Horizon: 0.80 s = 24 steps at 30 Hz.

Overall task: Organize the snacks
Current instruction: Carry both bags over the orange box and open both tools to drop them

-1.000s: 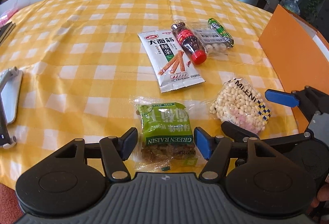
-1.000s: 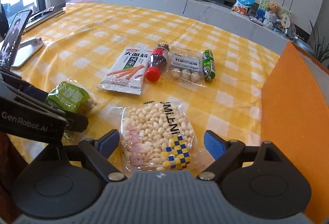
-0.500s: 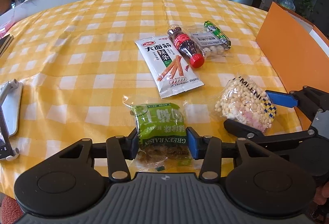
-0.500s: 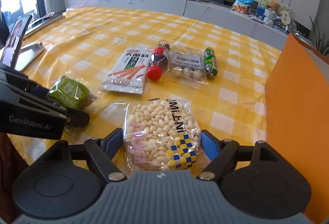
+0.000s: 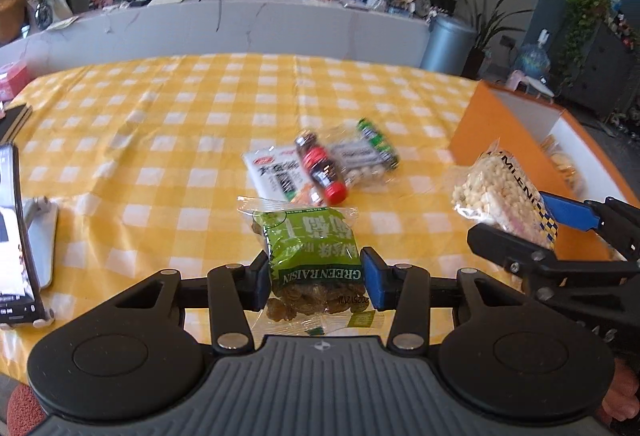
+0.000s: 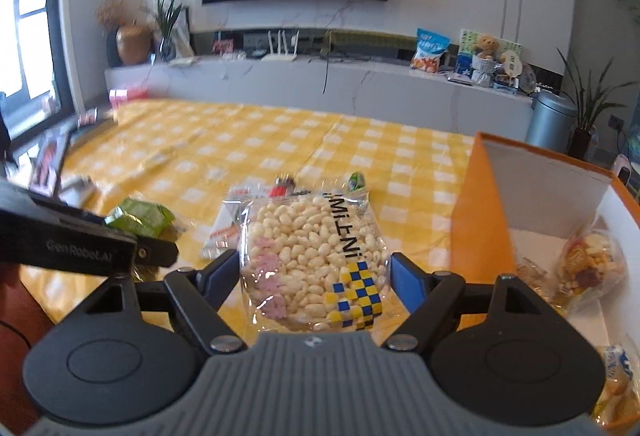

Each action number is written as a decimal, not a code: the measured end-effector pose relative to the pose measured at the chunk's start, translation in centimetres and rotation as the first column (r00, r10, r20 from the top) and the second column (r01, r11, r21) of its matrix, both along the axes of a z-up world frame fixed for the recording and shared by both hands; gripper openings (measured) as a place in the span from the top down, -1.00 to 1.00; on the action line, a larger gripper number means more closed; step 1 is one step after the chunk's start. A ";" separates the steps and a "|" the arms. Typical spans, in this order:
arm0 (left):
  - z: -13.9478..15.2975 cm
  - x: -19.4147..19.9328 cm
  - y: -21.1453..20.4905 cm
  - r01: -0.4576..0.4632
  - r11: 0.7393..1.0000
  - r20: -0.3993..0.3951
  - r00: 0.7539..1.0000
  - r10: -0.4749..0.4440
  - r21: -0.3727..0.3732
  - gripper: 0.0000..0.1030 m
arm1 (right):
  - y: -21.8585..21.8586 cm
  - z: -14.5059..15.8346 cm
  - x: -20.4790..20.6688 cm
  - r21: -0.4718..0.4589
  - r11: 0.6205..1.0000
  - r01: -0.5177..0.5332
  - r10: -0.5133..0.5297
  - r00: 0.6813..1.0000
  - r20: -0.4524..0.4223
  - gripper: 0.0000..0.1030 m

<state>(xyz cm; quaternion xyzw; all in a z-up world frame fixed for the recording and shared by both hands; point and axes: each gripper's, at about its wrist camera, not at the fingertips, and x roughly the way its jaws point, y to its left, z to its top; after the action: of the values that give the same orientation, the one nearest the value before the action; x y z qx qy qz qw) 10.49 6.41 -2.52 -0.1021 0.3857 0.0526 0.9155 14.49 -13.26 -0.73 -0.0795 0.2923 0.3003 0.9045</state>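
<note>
My left gripper point(image 5: 316, 278) is shut on a green raisin packet point(image 5: 312, 248), lifted clear of the yellow checked tablecloth point(image 5: 160, 139). My right gripper point(image 6: 314, 278) is shut on a clear bag of white puffed snacks point(image 6: 308, 252), also held in the air; the same bag point(image 5: 500, 191) shows at the right of the left wrist view. An orange box point(image 6: 480, 203) with a white inside stands to the right, with several snack bags point(image 6: 588, 264) in it. The raisin packet point(image 6: 140, 218) shows at the left of the right wrist view.
On the cloth lie a white spicy-stick pack point(image 5: 276, 171), a small red-capped bottle point(image 5: 320, 167), a clear pack of white balls point(image 5: 360, 159) and a green tube point(image 5: 378, 141). A phone on a stand point(image 5: 20, 236) sits at the left edge. A counter runs behind the table.
Both grippers closed on their packets and lifted them off the cloth. The views have tilted up, so the room and the inside of the orange box now show.
</note>
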 end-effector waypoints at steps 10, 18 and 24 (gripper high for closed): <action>4.5 1.0 -6.2 0.198 0.980 0.118 0.973 -0.198 0.011 0.00 | -7.0 5.8 -0.6 0.156 0.979 0.128 -0.133 0.991 0.021 -0.52; 6.6 5.1 -11.5 0.373 0.927 0.153 0.915 -0.373 0.034 0.00 | -12.9 6.9 0.4 0.174 0.946 0.275 -0.274 0.961 -0.027 -0.53; 6.5 8.9 -14.8 0.487 0.872 0.124 0.864 -0.488 0.042 0.00 | -16.1 6.1 2.2 0.139 0.920 0.366 -0.357 0.930 -0.087 -0.53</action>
<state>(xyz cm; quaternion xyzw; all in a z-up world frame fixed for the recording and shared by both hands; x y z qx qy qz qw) 19.43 -8.38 3.94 -0.0001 0.3381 -0.1852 0.9227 16.67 -29.39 5.42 0.0544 0.3048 0.1519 0.9387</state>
